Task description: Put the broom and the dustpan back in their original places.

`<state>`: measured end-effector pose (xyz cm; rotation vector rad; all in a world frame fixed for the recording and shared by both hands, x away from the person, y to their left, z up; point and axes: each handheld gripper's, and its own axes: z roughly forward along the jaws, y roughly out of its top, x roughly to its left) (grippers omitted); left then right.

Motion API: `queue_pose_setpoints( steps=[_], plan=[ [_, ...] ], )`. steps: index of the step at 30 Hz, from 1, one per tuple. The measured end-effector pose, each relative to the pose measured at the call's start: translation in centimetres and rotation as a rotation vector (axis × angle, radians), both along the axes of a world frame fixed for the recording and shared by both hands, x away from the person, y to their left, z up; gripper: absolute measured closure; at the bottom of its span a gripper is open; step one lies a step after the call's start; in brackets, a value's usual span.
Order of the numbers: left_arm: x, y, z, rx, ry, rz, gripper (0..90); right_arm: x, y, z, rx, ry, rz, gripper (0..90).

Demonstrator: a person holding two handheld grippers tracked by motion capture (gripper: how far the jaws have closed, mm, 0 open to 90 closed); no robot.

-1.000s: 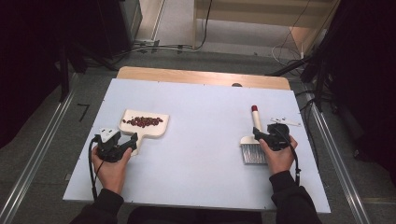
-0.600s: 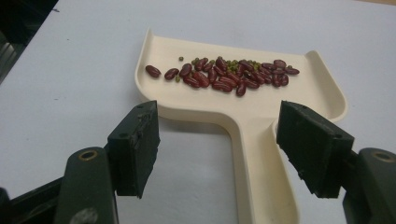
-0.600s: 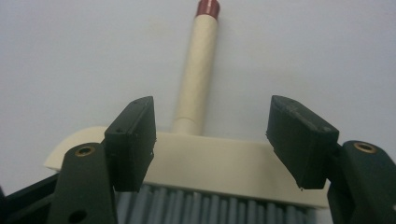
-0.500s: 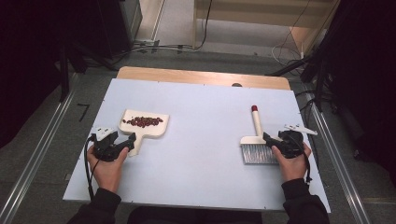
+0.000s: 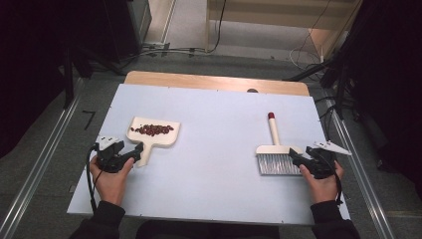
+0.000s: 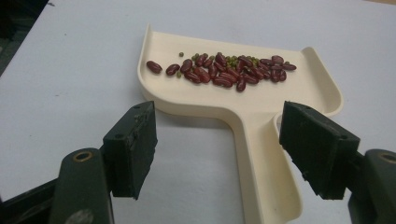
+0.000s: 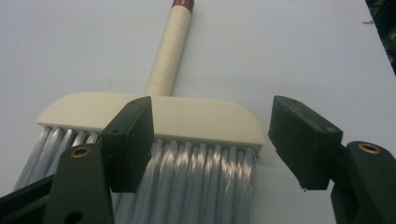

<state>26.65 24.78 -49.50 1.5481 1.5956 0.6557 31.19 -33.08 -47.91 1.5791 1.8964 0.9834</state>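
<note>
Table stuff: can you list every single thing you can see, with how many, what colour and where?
dustpan: one, cream, left part of table, lying flat
beans: a small heap, dark red with a few green, inside the dustpan
brush: one, cream with red-tipped handle and grey bristles, right part of table, lying flat
table: one, pale blue top, wooden strip at far edge
left gripper: one, black, open, jaws either side of the dustpan's handle
right gripper: one, black, open, by the brush's bristles
hands: two, at the near edge, one on each gripper
</note>
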Motion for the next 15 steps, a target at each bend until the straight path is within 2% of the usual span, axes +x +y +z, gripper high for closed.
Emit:
queue_pose_setpoints(
  steps=[15],
  plan=[
    [-0.3,0.9,-0.4,-0.005,0.034,-0.013,28.7,-1.4,-1.5,-0.2,0.012,0.010,-0.024,29.7]
  ],
)
